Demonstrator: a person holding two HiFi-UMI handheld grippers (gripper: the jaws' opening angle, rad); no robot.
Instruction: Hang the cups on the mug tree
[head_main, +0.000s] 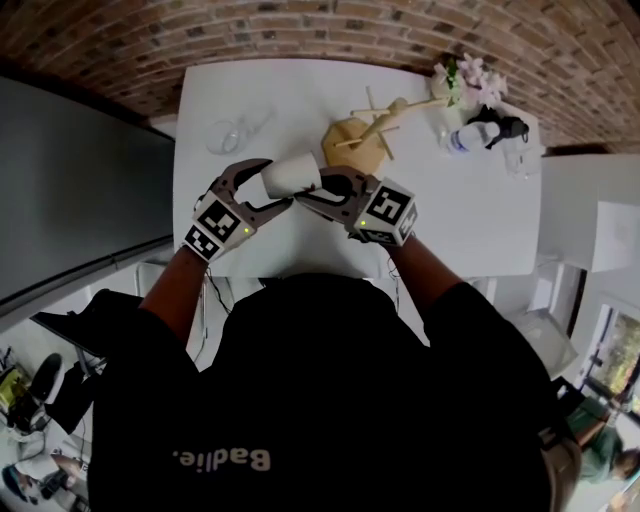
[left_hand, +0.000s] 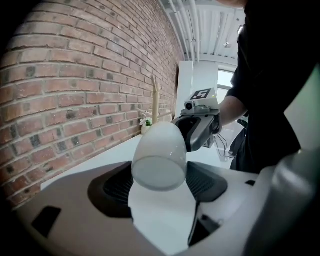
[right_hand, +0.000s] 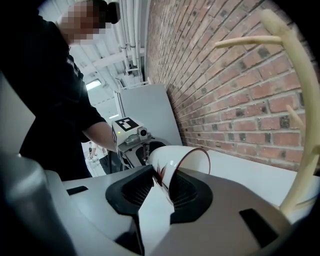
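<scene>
**A:** Where is the cup that we are meant to be hanging?

**B:** We are holding a white cup (head_main: 292, 176) on its side in the air, just above the centre of the head view, over the white table (head_main: 470, 220). It is bridging our two grippers, with its base pointing frame-left and its mouth frame-right.

**A:** Which gripper is carrying it?

**B:** The left gripper (head_main: 277, 184) is clasping the cup's body near the base. Its jaws are spreading wide because the body is wide. In the left gripper view the rounded base is filling the space from pad to pad. The right gripper (head_main: 318, 188) is straddling the rim with the thin wall between its jaws, but they are standing slack and not pinching. We are judging that the left is bearing the weight.

**A:** Why are we holding it between both?

**B:** We are reading it as a hand-over. A grip on the body is likely leaving the mouth end free to meet a peg. No handle is showing in any view.

**A:** And the mug tree?

**B:** The wooden mug tree (head_main: 375, 125) is standing on the table just beyond the cup, upper centre-right, with nothing hanging on it. In the right gripper view its pale trunk is curving up the right edge. A clear glass cup (head_main: 235, 130) is sitting at the table's upper left, well apart from the tree.
</scene>
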